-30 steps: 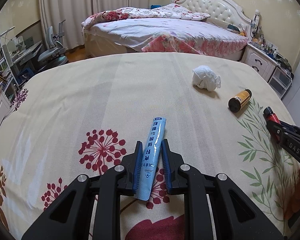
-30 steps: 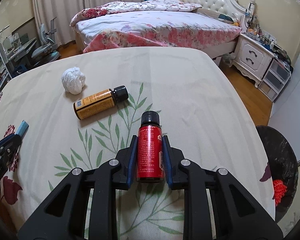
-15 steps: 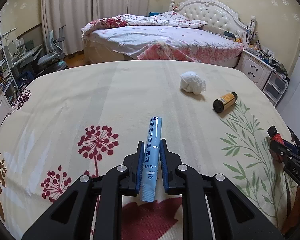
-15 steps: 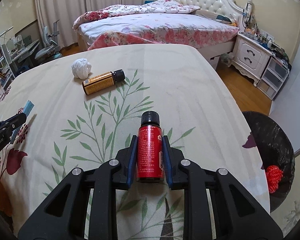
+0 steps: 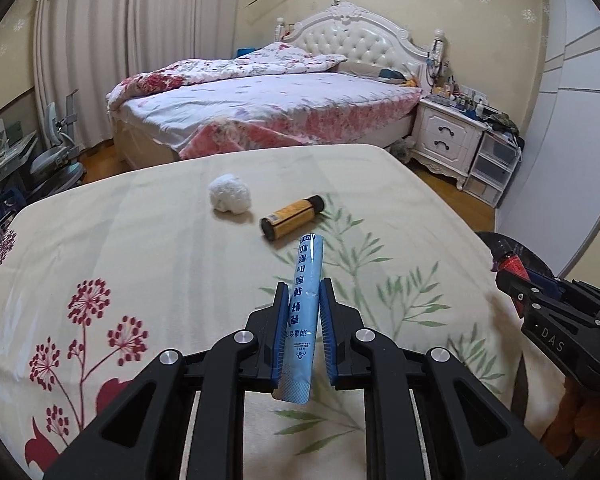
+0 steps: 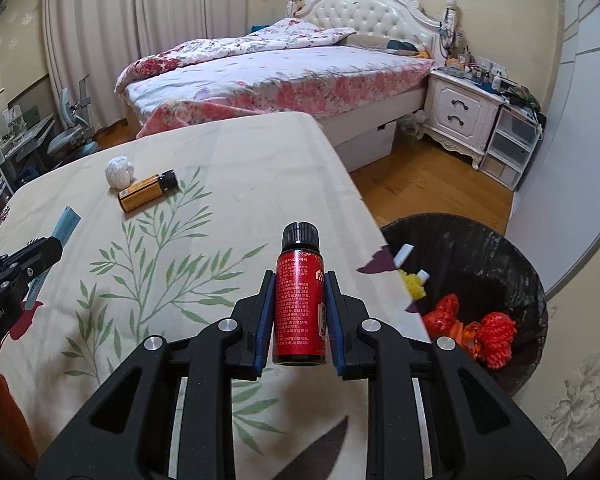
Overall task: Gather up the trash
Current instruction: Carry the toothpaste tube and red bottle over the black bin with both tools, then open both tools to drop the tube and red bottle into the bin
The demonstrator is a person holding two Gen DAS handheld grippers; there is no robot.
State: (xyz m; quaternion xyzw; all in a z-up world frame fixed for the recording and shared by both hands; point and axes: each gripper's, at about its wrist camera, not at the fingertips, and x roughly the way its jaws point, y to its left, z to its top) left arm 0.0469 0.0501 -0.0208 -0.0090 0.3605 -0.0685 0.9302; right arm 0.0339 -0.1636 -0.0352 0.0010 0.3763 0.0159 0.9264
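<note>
The left gripper (image 5: 303,294) was clamped on a pale blue tube (image 5: 304,312), its two blue-padded jaws pressed to either side of it. The tube was flattened and creased, printed with dark blue characters down its length, and it stuck out well past the fingertips above the flowered tablecloth (image 5: 140,264). Its rear end hung down behind the pads, crimped flat.

The right gripper (image 6: 299,292) had its jaws closed on a small red bottle (image 6: 299,312). The bottle stood upright between the pads, with a ribbed black cap on top and a glossy red label covered in fine print that I could not read from there. It was held above the table's right edge, close beside a black-lined trash bin (image 6: 512,264) that stood on the floor just off the table. Inside the bin lay crumpled red scraps (image 6: 496,336), something yellow (image 6: 414,286) and a couple of white bits, though what exactly they were was hard to tell.

Further back on the cloth lay an amber bottle (image 5: 294,216) on its side, with a yellow label and a dark cap, and just beside it a crumpled white paper ball (image 5: 230,199). Neither gripper touched them. Beyond the table stood a bed (image 5: 268,108) with a floral quilt.
</note>
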